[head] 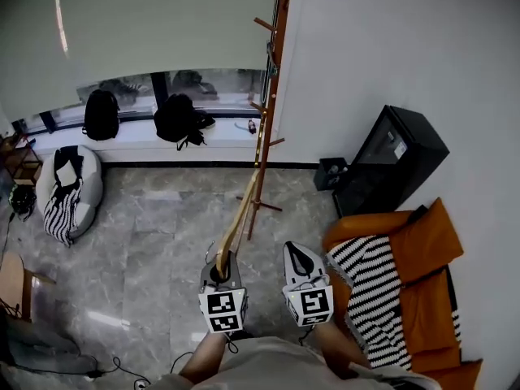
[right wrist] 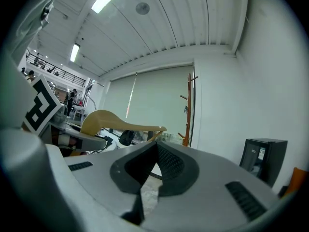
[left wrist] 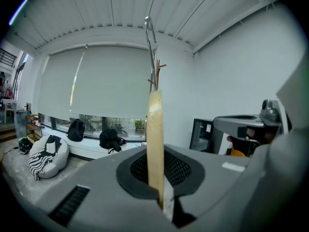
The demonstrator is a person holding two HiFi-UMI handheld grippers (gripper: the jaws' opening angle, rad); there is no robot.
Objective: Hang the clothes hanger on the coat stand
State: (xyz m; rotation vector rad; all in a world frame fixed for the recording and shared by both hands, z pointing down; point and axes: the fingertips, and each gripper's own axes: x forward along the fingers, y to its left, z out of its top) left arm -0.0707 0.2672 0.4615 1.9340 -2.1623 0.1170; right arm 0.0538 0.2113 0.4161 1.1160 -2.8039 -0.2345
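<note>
Left gripper (head: 219, 265) clamped on pale wooden clothes hanger (head: 240, 211). Right gripper (head: 296, 254) closed, empty. Reddish-brown wooden coat stand (head: 273, 80) ahead.

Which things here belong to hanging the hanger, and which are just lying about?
Job in hand:
- wooden hanger, clamped in the left gripper
- coat stand
- right gripper, shut and empty

Lying about:
- two black backpacks
- beanbag
- orange seat with a striped cloth on it
- black cabinet
</note>
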